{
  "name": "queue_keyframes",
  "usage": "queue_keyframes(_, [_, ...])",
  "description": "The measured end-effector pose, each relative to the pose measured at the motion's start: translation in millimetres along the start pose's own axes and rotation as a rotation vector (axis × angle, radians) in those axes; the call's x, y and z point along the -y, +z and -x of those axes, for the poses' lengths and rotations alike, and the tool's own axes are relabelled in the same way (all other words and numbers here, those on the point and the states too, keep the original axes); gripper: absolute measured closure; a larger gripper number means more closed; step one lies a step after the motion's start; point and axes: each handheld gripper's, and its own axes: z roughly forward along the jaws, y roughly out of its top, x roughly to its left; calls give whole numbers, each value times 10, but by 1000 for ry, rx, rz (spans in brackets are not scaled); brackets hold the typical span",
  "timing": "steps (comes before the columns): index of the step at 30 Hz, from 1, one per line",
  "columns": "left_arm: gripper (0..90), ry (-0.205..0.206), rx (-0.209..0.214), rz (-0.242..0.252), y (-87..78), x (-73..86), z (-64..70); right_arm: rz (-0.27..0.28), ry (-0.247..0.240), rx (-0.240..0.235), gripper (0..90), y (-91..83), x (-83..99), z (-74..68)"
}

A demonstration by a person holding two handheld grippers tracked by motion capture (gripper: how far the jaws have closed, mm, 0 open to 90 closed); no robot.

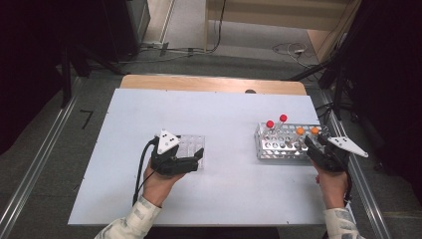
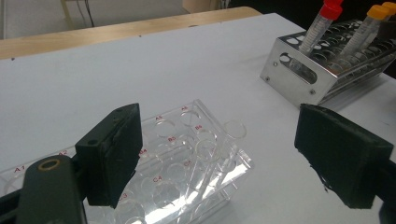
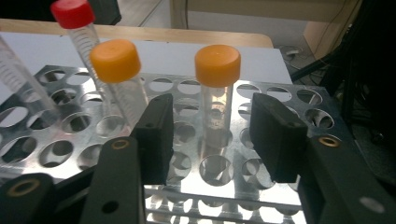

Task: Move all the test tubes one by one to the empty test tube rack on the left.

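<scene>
Right gripper view: an orange-capped tube (image 3: pixel 216 102), judged light, smooth and slippery, is framed at 12 o'clock by the spread right gripper (image 3: pixel 211 135), best gripped below the cap, while the left gripper (image 2: pixel 219 154) is held spread too.

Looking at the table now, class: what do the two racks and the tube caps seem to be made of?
Right rack: likely metal, shiny; it mirrors light and has punched round holes and rivets.
Left rack: clear plastic, probably acrylic; the table shows through it.
Caps: apparently matte plastic, orange and red.
</scene>
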Motion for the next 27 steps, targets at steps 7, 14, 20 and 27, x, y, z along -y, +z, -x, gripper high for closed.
queue_keyframes(7, [157,4,1,-6,3,1,5,-6,-17,13,620,106,22,15])
queue_keyframes(14, [157,4,4,-6,10,5,7,-11,-26,16,667,148,36,9])
queue_keyframes(20, [158,2,3,-9,18,9,13,-7,-24,20,713,168,35,18])
queue_keyframes(27, [157,2,-1,-4,13,8,6,37,-9,18,714,92,-21,36])
